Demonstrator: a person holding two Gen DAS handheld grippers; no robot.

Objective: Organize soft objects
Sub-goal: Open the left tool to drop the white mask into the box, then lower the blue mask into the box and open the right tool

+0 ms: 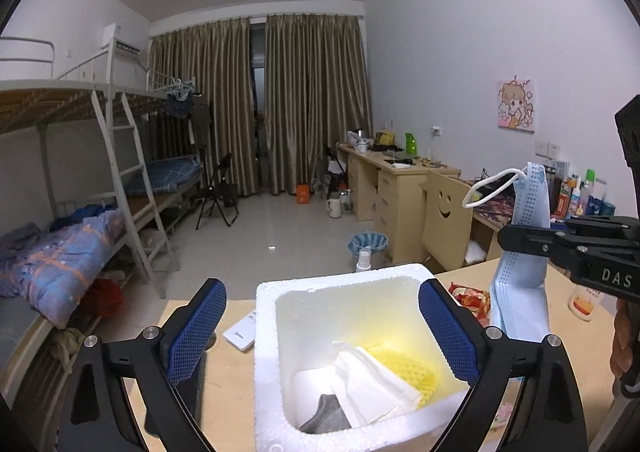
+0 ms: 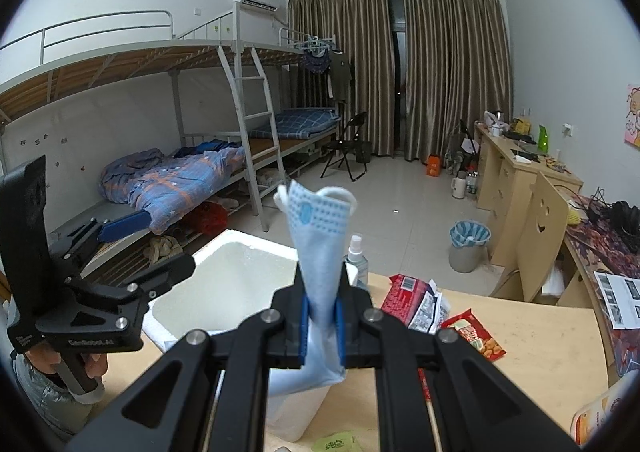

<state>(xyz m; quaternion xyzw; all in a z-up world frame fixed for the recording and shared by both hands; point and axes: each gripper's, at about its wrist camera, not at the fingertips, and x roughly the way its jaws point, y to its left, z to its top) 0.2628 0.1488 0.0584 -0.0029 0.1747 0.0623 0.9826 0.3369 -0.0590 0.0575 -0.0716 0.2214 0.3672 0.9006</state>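
A white foam box stands on the wooden table. Inside lie a folded white cloth, a yellow mesh piece and a grey cloth. My left gripper is open, its blue pads on either side of the box. My right gripper is shut on a light blue face mask, held upright in the air just right of the box. In the left wrist view the mask hangs from the right gripper beside the box.
Red snack packets and a red carton lie on the table right of the box. A spray bottle stands behind it. A white remote lies left of the box. A bunk bed, desks and a bin are beyond.
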